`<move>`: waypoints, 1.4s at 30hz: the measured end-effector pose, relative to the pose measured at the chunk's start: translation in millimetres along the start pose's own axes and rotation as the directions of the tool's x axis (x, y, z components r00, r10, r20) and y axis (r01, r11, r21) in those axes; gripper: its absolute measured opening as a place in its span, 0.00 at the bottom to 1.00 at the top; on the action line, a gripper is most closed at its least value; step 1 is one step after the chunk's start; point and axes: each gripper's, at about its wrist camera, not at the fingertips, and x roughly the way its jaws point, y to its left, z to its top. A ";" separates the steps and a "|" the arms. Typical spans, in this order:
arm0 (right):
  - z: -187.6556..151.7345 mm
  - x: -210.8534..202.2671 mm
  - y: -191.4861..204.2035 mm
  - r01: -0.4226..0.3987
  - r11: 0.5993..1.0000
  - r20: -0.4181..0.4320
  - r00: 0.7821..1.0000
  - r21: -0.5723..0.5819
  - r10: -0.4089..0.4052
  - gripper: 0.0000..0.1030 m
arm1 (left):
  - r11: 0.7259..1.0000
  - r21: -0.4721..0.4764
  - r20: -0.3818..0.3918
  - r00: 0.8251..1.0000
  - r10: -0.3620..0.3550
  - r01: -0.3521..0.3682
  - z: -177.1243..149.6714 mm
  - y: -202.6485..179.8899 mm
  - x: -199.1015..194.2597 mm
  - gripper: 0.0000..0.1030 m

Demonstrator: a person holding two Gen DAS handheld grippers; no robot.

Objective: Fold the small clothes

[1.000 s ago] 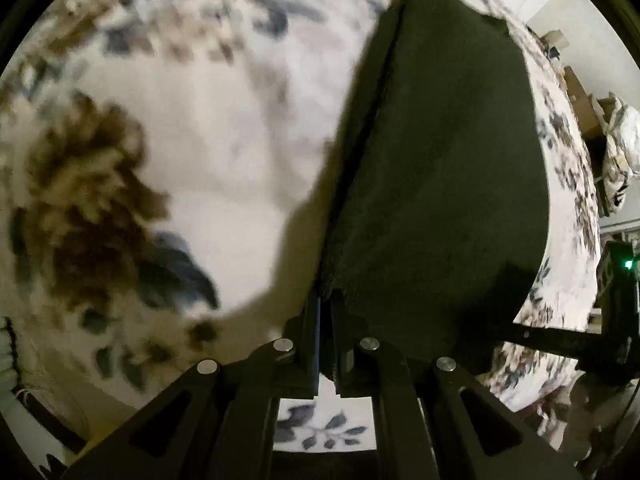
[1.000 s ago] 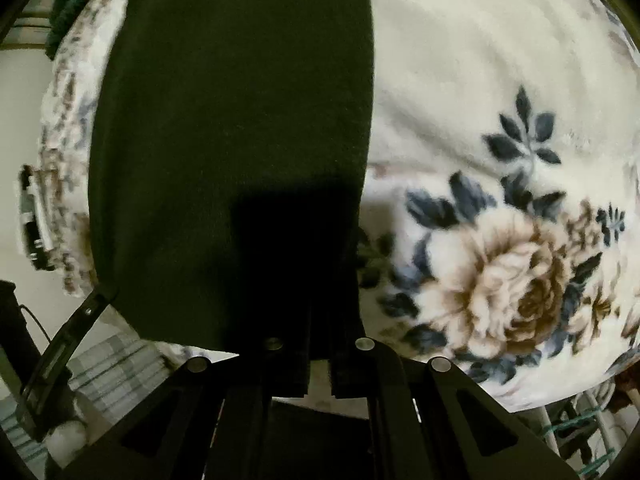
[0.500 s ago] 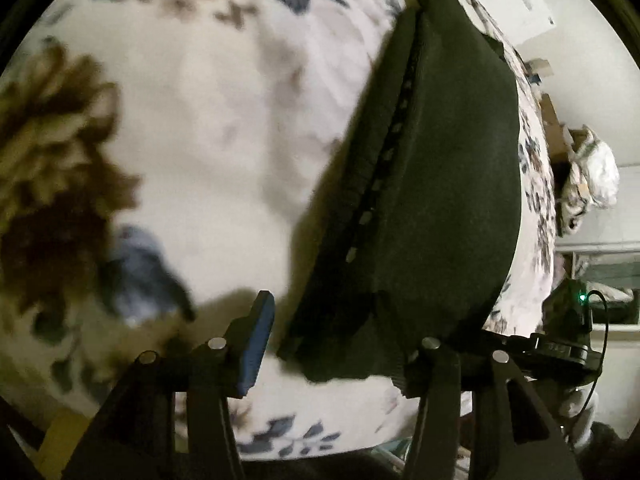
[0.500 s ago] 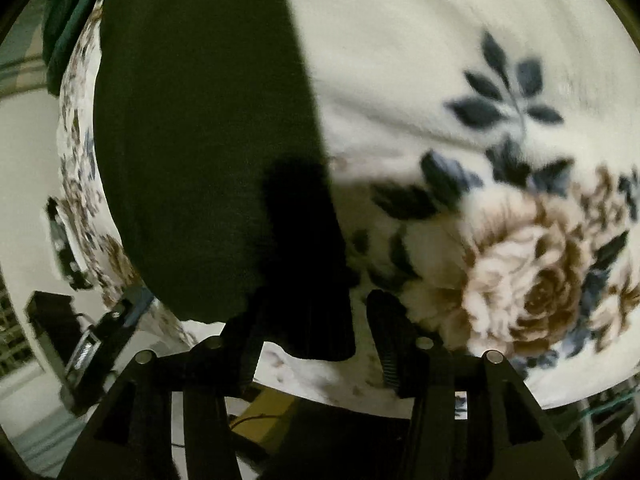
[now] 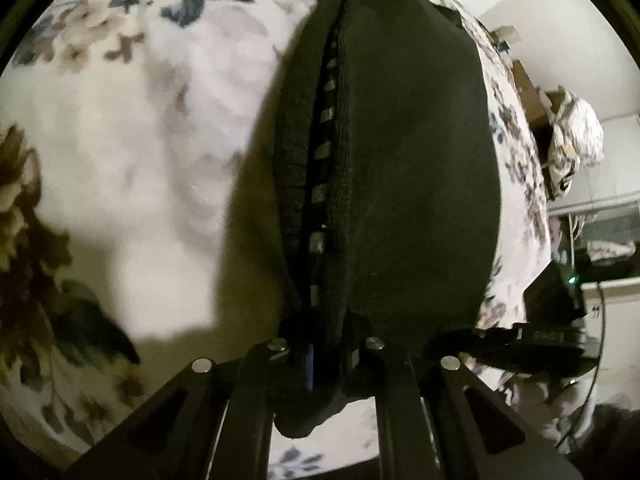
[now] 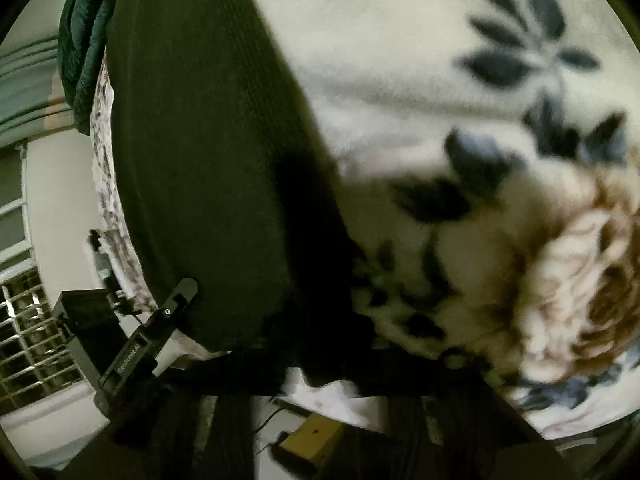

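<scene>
A dark folded garment (image 5: 400, 160) lies lengthwise on a floral blanket (image 5: 140, 140), with a striped seam along its left fold. My left gripper (image 5: 328, 344) is shut on the garment's near end, and cloth bunches between its fingers. In the right wrist view the same garment (image 6: 192, 140) fills the left side. My right gripper (image 6: 320, 340) is blurred and dark; its jaws are closing on the garment's near right corner, which sits between them. Each gripper shows in the other's view, the right one (image 5: 540, 336) and the left one (image 6: 160, 328).
The blanket (image 6: 400, 60) has large brown roses and blue leaves. A dark green cloth (image 6: 80, 40) hangs at the bed's far left. A patterned bundle (image 5: 576, 140) sits beyond the bed's right edge. A cardboard box (image 6: 312, 436) lies on the floor below.
Half a second ago both grippers stood open around the garment's near end. Both have since closed on it, and the right wrist view has rolled and dropped closer.
</scene>
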 end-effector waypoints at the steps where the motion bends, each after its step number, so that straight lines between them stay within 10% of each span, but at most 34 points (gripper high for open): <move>1: 0.9 -2.6 -1.6 -0.015 1.000 0.000 1.000 0.014 0.015 0.13 | 1.000 -0.017 0.002 1.000 -0.012 0.012 0.5 -1.3 -4.8 0.06; 7: -8.3 -40.6 16.8 -0.150 0.988 0.001 0.989 0.023 0.150 0.12 | 0.984 -0.135 0.036 0.993 -0.110 0.114 17.3 -11.5 -49.1 0.06; 17: 35.1 -145.3 80.3 -0.316 0.947 0.158 0.934 -0.059 0.321 0.12 | 0.977 -0.034 0.188 0.962 -0.199 0.208 116.4 -77.1 -94.3 0.06; 25: 146.8 -199.5 146.5 -0.304 0.940 0.331 0.881 -0.155 0.340 0.11 | 0.975 0.057 0.257 0.941 -0.222 0.215 237.8 -117.4 -69.7 0.06; 36: 367.4 -192.0 218.7 -0.326 0.942 0.423 0.844 -0.081 0.328 0.12 | 0.972 -0.059 0.253 0.945 -0.206 0.227 417.3 -107.3 18.2 0.11; 42: 421.9 -180.7 227.0 -0.275 0.961 0.414 0.871 -0.034 0.264 0.43 | 0.925 -0.173 0.177 0.935 -0.308 0.338 433.2 -78.1 43.7 0.14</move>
